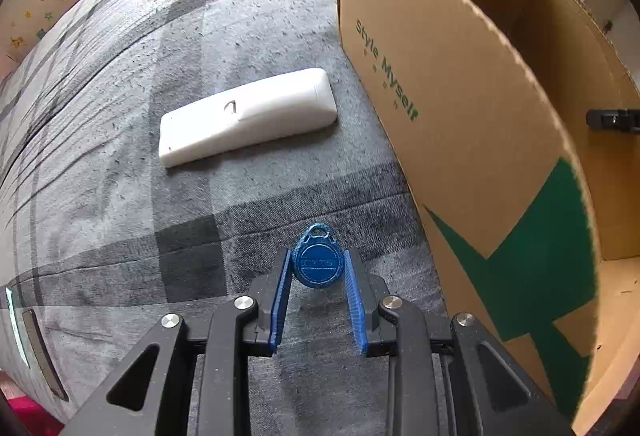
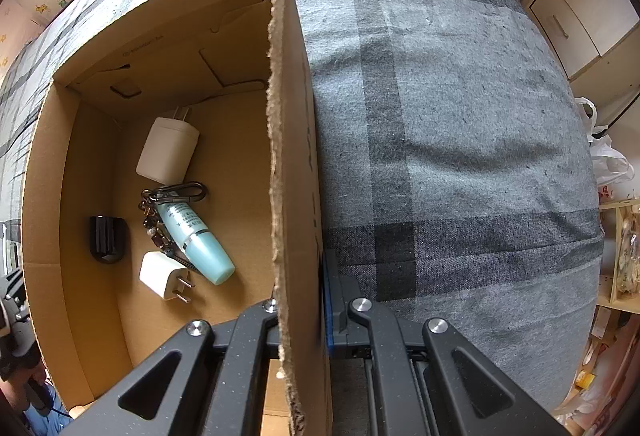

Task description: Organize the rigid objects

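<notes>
One open cardboard box [image 2: 76, 163] stands on the bed [image 2: 460, 115], which is covered in a grey plaid sheet. Inside the box, on its floor, lie two white plug chargers, one [image 2: 167, 150] toward the far wall and one [image 2: 162, 274] nearer the camera, one pale blue tube [image 2: 196, 236] lying tilted between them, one key ring with a carabiner clip and charms [image 2: 160, 207] touching the tube, and one small black object [image 2: 107, 239] near the left wall. The right hand-held gripper [image 2: 300, 300] points straight down over the box's right wall, its jaws closed tight on that cardboard edge, one finger inside the box and the blue-padded one outside. The left hand-held gripper [image 1: 318, 268] points steeply down at the bed just beside the box's printed outer wall [image 1: 440, 115]; its blue pads press from both sides on one blue key fob [image 1: 318, 260], held upright with its loop end away from the camera. Beyond the fob, one white remote control [image 1: 246, 115] lies face down on the bed, near the box wall but not touching it. A dark clip-like part shows at the box's inner wall in the left view; what it is cannot be told
</notes>
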{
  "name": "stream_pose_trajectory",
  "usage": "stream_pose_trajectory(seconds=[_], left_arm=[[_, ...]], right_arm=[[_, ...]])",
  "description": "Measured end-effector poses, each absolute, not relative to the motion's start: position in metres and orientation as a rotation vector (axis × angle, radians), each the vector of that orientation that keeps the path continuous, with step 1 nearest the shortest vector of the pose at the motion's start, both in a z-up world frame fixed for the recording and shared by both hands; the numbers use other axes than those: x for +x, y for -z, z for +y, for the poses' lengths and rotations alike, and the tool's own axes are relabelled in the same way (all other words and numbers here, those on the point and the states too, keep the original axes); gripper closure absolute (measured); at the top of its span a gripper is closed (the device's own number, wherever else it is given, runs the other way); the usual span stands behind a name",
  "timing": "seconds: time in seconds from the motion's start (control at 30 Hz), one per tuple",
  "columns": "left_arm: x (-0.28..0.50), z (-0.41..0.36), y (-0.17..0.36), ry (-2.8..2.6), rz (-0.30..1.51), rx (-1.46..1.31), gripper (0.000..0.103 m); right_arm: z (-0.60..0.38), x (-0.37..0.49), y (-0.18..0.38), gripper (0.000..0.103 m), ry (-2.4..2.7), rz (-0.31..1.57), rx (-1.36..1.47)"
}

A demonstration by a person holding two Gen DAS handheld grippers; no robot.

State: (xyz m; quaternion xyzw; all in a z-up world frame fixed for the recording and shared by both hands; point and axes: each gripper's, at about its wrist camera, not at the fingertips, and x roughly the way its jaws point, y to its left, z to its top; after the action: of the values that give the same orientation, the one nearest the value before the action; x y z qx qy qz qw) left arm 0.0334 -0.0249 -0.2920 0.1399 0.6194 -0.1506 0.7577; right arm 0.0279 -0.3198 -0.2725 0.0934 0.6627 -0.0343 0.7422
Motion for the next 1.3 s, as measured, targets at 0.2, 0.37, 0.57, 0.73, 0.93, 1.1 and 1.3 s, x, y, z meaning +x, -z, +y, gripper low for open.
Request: stream_pose_trajectory(seconds=[0.2,0.37,0.57,0.73,0.93,1.1,1.3], left_arm=[[0.043,-0.025,0.269,0.293,1.325,0.272,0.074],[0.041,-0.028,0.249,0.293,1.296,0.27,0.074],[0.044,-0.035,0.226,0.293,1.256,0.28,0.074],[0.047,-0.04,0.207,0.3,1.223,0.291,0.074],[0.05,-0.048,0.189,0.314,1.203,0.301,0.074],[0.049,-0.06,0.174,0.338,1.188,0.308,0.074],[0.048,-0.082,0.159,0.398,1.173,0.309,0.074]], right_arm=[[-0.32,0.027,0.271,0.099,0.073,1.448,0.202],[-0.319,0.026,0.27,0.099,0.074,1.446,0.201],[-0.319,0.026,0.269,0.099,0.073,1.443,0.199],[-0.319,0.026,0.269,0.099,0.077,1.444,0.201],[-0.319,0.025,0.269,0.099,0.077,1.443,0.206],[-0.321,0.025,0.268,0.098,0.077,1.442,0.211],[-0.322,0.025,0.268,0.098,0.077,1.442,0.214]])
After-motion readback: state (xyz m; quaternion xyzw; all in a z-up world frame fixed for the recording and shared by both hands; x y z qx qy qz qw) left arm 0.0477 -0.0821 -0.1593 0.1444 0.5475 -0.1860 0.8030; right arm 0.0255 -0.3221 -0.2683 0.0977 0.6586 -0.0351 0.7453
